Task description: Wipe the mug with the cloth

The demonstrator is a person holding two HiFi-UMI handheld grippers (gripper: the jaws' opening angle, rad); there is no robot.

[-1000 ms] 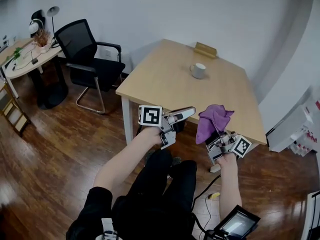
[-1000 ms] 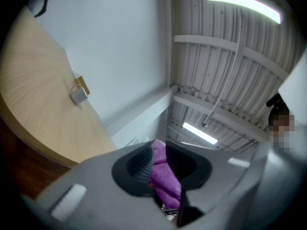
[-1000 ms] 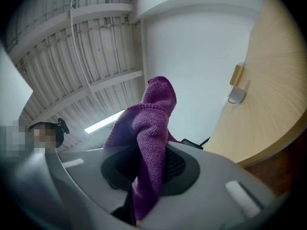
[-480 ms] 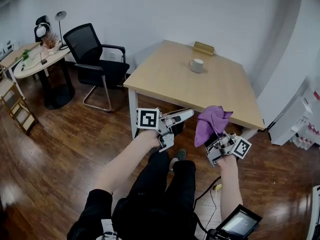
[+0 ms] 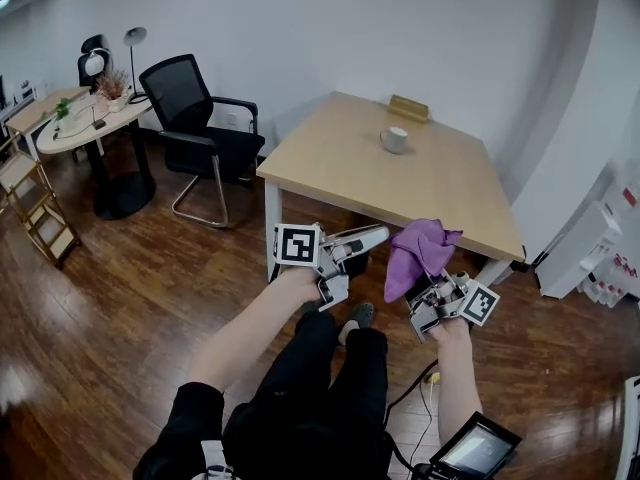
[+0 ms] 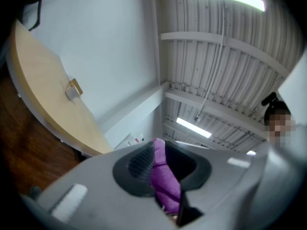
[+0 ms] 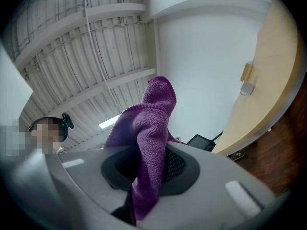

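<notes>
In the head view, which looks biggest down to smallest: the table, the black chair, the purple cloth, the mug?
1. table
2. black chair
3. purple cloth
4. mug
The cloth is nearest the camera, so it looks bigger than it is.

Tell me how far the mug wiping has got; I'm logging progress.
Done: the purple cloth is picked up, clamped in the fingers of the right gripper. In hand: that gripper hangs over the floor, short of the table. Left: the mug stands untouched toward the table's far side, so reaching and wiping it remain.
</notes>
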